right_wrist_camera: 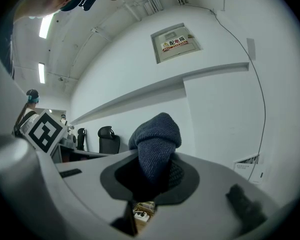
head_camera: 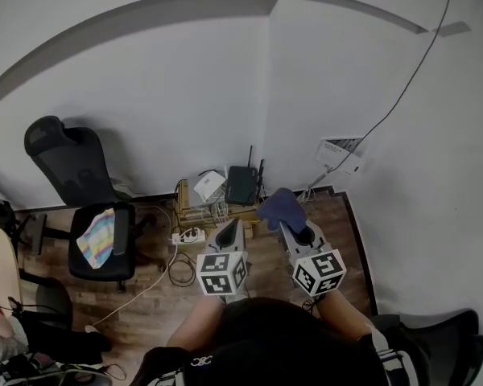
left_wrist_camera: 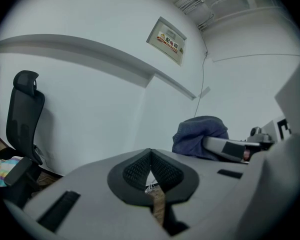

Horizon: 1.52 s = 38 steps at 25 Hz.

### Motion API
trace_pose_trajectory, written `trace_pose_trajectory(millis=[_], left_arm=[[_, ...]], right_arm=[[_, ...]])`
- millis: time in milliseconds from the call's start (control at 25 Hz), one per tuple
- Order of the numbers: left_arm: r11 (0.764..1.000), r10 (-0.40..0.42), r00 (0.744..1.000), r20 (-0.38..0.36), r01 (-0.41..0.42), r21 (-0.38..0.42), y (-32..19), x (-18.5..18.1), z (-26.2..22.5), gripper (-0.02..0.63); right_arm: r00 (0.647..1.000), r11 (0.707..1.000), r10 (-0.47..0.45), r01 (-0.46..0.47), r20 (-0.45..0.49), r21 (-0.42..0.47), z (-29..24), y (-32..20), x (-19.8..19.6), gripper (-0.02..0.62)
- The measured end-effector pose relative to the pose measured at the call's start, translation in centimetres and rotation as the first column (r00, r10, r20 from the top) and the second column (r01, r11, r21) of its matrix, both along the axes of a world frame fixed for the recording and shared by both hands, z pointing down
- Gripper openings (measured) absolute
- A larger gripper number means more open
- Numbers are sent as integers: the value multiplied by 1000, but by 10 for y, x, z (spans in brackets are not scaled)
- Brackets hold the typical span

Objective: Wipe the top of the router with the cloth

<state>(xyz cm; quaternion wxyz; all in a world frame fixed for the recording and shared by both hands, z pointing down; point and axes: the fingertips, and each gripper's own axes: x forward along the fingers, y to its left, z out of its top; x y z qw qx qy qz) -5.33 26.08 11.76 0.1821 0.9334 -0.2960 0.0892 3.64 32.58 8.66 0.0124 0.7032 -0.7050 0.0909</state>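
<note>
A black router (head_camera: 241, 185) with upright antennas stands on a low wooden stand (head_camera: 195, 212) in the corner of the room, beside a white box (head_camera: 209, 186). My right gripper (head_camera: 286, 225) is shut on a dark blue cloth (head_camera: 280, 207), held in the air just right of and nearer than the router. In the right gripper view the cloth (right_wrist_camera: 157, 144) bulges up between the pads of the right gripper (right_wrist_camera: 155, 173). My left gripper (head_camera: 229, 233) hangs alongside, shut and empty; its pads (left_wrist_camera: 162, 170) meet at the tip. From the left gripper view the cloth (left_wrist_camera: 200, 134) shows at the right.
A black office chair (head_camera: 80, 191) with a colourful towel (head_camera: 95, 237) on its seat stands at the left. A white power strip (head_camera: 189, 236) and loose cables lie on the wood floor. A wall box (head_camera: 338, 153) with a cable sits right of the corner.
</note>
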Motion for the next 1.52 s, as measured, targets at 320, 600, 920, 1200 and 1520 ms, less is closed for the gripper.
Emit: trace_pose_trajectory(millis=[320, 600, 920, 1200, 1520], left_arm=[[999, -22, 1000, -6, 21, -44, -38, 4, 14, 5], [998, -2, 1000, 26, 3, -65, -47, 18, 28, 5], [996, -72, 995, 65, 75, -43, -107, 35, 31, 5], [991, -132, 989, 69, 131, 29, -174, 68, 1, 5], [982, -190, 977, 102, 190, 5, -219, 89, 16, 5]], right_arm=[[1000, 999, 13, -14, -8, -37, 9, -30, 14, 60], [1000, 996, 11, -8, 28, -92, 35, -46, 26, 60], [997, 996, -61, 64, 55, -62, 39, -115, 50, 60], [987, 988, -147, 150, 59, -37, 26, -191, 83, 60], [973, 973, -211, 218, 91, -74, 42, -250, 109, 60]])
